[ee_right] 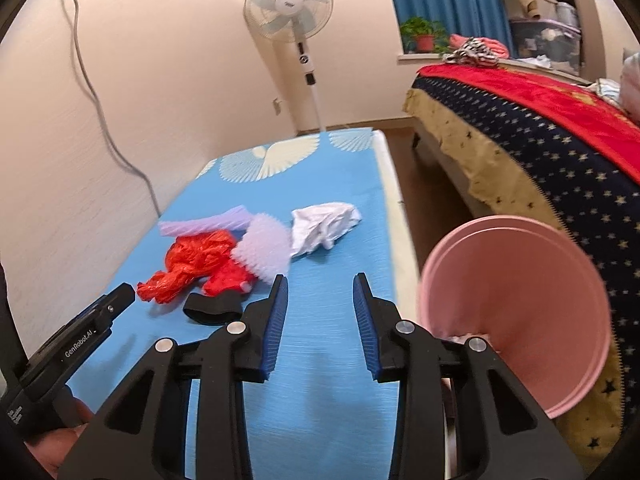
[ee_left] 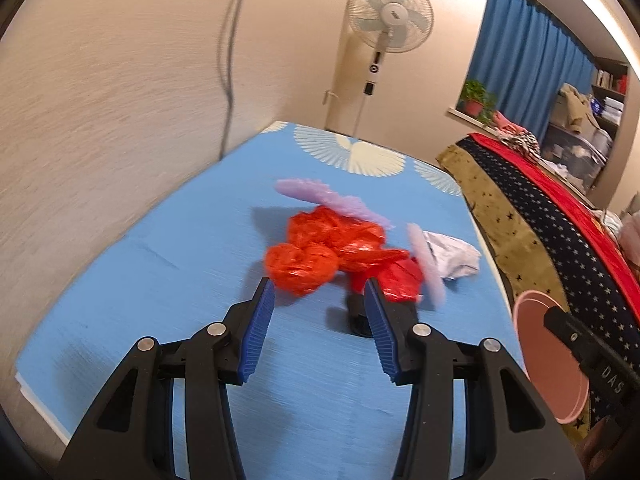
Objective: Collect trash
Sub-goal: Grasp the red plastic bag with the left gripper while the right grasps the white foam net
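On the blue table lies a heap of trash: crumpled red plastic bags, lilac foam netting, a crumpled white paper and a small black piece. My left gripper is open and empty, just short of the red bags. My right gripper is open and empty over the bare cloth, right of the heap. A pink bin stands off the table's right edge.
A bed with a starry blanket runs along the right. A standing fan is beyond the table's far end. A cable hangs down the left wall. A floor gap separates table and bed.
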`<action>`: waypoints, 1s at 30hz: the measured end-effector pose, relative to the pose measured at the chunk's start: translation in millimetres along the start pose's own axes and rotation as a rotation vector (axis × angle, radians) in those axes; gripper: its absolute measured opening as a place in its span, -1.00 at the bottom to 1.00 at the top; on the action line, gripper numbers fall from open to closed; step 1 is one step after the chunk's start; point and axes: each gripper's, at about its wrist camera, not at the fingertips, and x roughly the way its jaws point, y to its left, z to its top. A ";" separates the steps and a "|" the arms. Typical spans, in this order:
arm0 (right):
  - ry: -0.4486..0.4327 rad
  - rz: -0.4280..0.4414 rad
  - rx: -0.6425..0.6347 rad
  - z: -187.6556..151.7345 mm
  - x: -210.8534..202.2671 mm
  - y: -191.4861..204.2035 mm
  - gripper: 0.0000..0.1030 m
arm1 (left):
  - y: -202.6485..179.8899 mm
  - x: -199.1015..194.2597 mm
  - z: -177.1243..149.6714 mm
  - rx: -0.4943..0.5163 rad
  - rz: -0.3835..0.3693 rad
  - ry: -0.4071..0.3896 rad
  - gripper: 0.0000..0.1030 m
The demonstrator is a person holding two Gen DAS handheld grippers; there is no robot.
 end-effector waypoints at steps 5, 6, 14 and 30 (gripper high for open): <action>0.032 0.040 -0.012 -2.5 19.4 14.9 -0.33 | 9.4 11.8 3.3 -0.020 0.022 0.007 -0.10; 0.037 0.049 -0.016 -2.7 24.7 19.1 -0.33 | 10.2 13.3 3.8 -0.023 0.023 0.007 -0.10; 0.061 0.072 -0.040 1.2 54.7 33.8 -0.26 | 17.5 28.8 13.4 -0.052 0.023 0.019 -0.10; 0.096 0.036 -0.156 14.9 104.8 60.7 0.01 | 37.2 71.8 17.2 -0.178 -0.011 0.114 0.03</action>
